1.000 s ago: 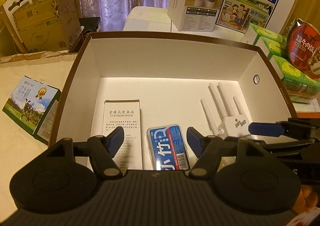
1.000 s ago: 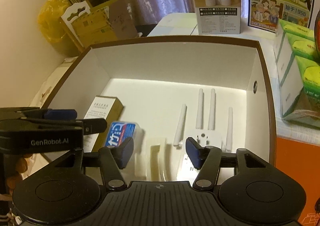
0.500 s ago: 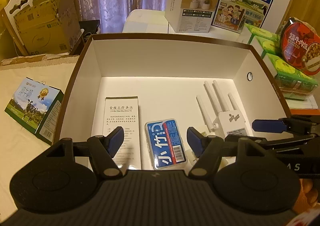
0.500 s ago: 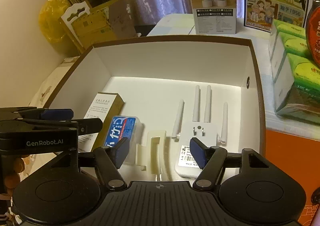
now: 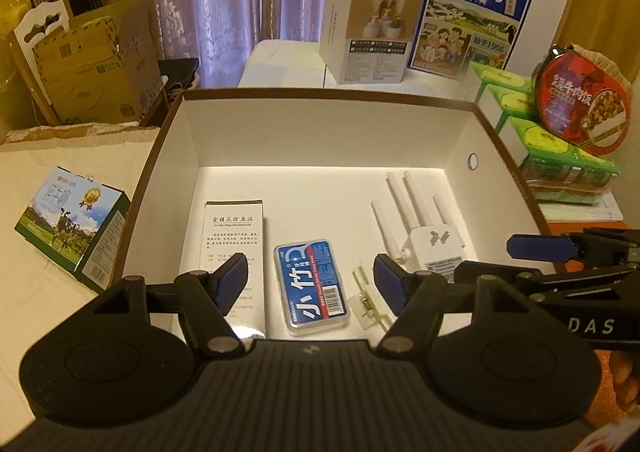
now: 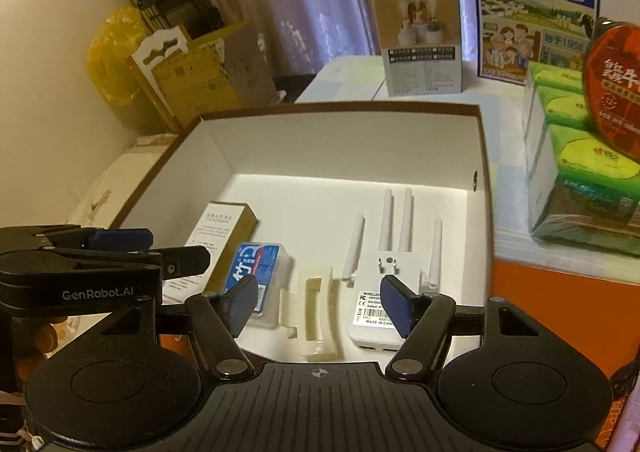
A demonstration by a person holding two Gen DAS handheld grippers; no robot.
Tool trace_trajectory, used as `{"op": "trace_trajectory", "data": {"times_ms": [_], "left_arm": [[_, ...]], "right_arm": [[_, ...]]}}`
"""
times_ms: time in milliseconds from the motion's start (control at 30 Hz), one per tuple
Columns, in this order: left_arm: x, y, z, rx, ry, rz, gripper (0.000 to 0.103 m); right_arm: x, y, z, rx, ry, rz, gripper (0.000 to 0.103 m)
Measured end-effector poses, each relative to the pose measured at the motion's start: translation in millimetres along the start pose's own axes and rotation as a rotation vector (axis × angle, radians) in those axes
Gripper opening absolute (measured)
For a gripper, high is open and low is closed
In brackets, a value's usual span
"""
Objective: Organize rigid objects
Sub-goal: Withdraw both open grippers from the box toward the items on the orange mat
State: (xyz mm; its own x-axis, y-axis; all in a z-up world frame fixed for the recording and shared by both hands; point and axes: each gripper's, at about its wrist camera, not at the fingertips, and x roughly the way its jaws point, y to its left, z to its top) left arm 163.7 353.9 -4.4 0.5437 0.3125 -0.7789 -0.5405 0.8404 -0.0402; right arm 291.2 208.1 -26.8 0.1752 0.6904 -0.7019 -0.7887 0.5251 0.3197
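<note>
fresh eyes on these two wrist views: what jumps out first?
The big white-lined box with a brown rim fills the middle of both views, and four things lie in a row on its floor: a tall paper carton at left, a blue floss case, a cream plastic clip, and a white four-antenna Wi-Fi extender at right. Both grippers, left gripper and right gripper, hang open over the near edge, empty.

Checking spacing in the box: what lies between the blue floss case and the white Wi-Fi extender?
A cream plastic clip lies between the blue floss case and the white Wi-Fi extender, apart from both; the right wrist view shows it clearest.
</note>
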Motion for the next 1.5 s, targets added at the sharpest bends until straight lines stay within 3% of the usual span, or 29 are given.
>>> {"op": "trace_trajectory", "data": {"times_ms": [300,467,900,1500], "left_arm": [[-37,-28,-16,0.019,-0.053,-0.035,0.066],[-50,-51,-29,0.035,-0.058,-0.069,0.066],[-64,-109,-59,0.061,-0.021,-0.124,0.066],[-51,-191,-97,0.13,0.065,-0.19,0.066]], "right_arm": [[-50,-17,-22,0.034,-0.076,0.058,0.065],[-77,-32,-41,0.046,-0.091,0.045,0.065],[-135,-79,-84,0.107,-0.09,0.019,0.065],[-184,-137,-137,0.127,-0.039,-0.053,0.065]]}}
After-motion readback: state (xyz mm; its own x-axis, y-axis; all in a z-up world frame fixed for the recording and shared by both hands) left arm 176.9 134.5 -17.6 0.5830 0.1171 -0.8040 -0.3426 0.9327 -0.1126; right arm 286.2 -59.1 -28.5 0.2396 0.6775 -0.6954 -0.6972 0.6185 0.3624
